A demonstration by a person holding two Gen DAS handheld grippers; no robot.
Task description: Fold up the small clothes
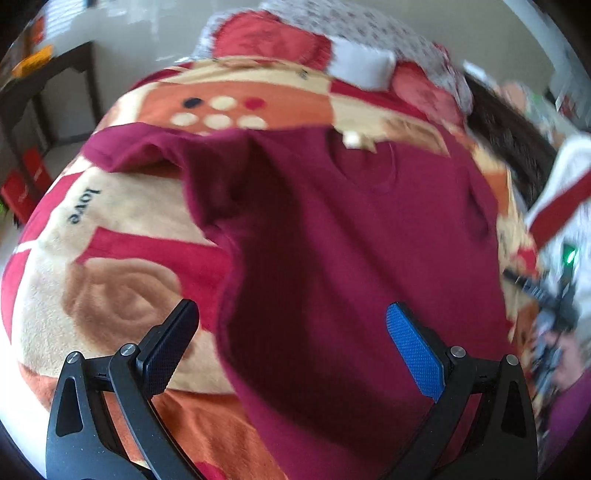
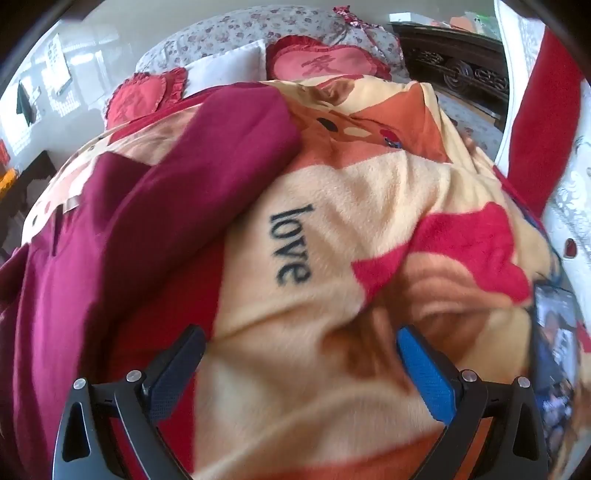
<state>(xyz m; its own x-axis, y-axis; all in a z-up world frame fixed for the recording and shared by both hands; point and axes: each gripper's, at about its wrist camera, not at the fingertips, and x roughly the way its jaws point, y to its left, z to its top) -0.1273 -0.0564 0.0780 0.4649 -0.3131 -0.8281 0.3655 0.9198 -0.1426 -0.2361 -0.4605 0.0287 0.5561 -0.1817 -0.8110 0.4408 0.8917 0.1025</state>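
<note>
A maroon T-shirt (image 1: 332, 229) lies spread on a patterned fleece blanket (image 1: 122, 229) on a bed, collar away from me, one sleeve out to the left. My left gripper (image 1: 291, 325) is open and empty, hovering over the shirt's lower left part. In the right wrist view the same shirt (image 2: 122, 221) lies at the left, its sleeve reaching up toward the pillows. My right gripper (image 2: 301, 350) is open and empty over the bare blanket (image 2: 351, 206), to the right of the shirt. The right gripper also shows blurred at the left wrist view's right edge (image 1: 554, 314).
Red heart cushions (image 2: 325, 62) and a floral pillow (image 2: 229, 33) lie at the head of the bed. A dark carved headboard (image 2: 454, 70) is at the upper right. A phone-like screen (image 2: 554, 332) lies on the blanket at right. A dark table (image 1: 48, 85) stands at the left.
</note>
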